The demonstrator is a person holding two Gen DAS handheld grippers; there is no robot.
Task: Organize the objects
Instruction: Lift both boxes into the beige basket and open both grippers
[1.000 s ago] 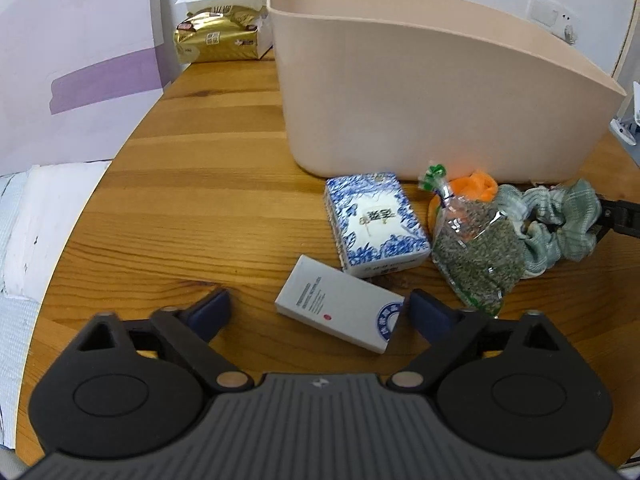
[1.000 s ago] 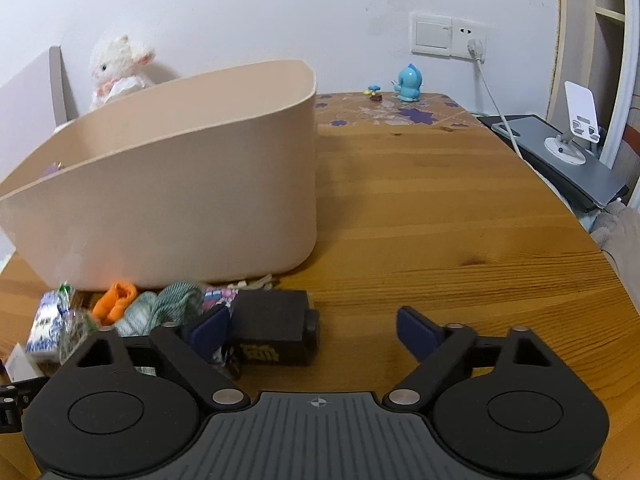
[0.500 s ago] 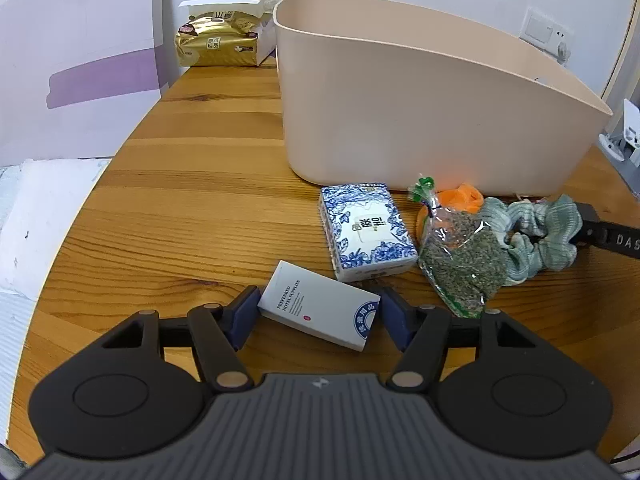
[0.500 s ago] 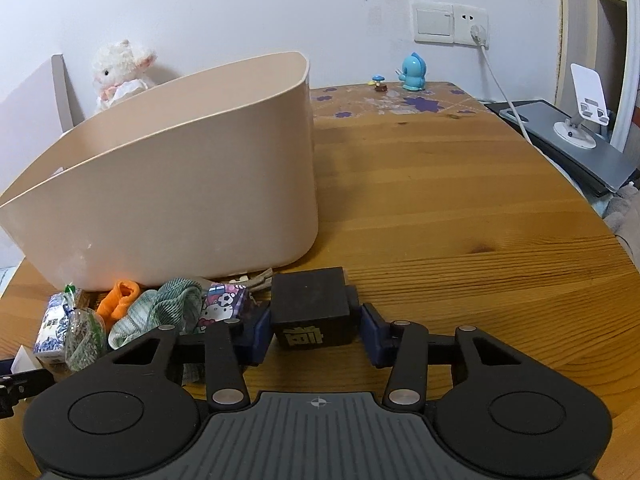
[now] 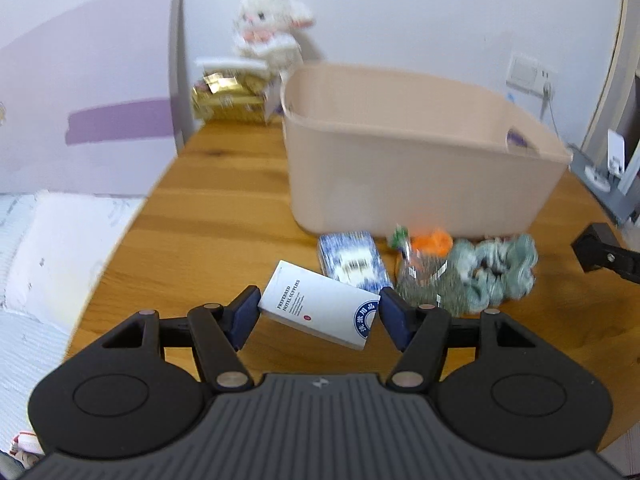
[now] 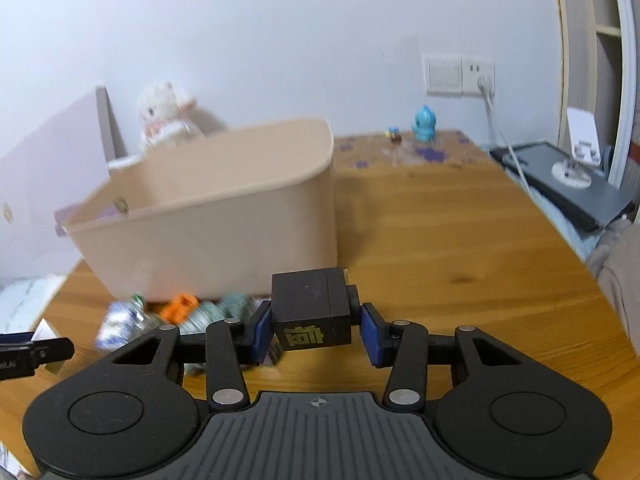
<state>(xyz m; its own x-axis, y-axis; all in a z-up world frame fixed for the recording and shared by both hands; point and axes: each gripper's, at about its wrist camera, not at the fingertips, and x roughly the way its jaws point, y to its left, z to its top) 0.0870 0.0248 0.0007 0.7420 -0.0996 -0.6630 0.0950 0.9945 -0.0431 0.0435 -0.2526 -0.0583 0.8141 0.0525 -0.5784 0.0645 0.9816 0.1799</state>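
Left gripper [image 5: 316, 312] jaws clamp the white box [image 5: 320, 305], right gripper [image 6: 314, 330] jaws the black box [image 6: 314, 306], both probably bound for the bin [image 5: 400, 176].

Plush lamb [image 5: 269, 28], blue figurine [image 6: 425, 118]

Blurred plush toy [image 5: 269, 32]; bin [image 5: 420, 184] interior hidden.

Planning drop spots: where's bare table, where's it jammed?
Bare wood: right of the beige bin, out to the grey device; left of the bin toward the gold pack. Crowded: strip before the bin, tissue pack to scrunchie.
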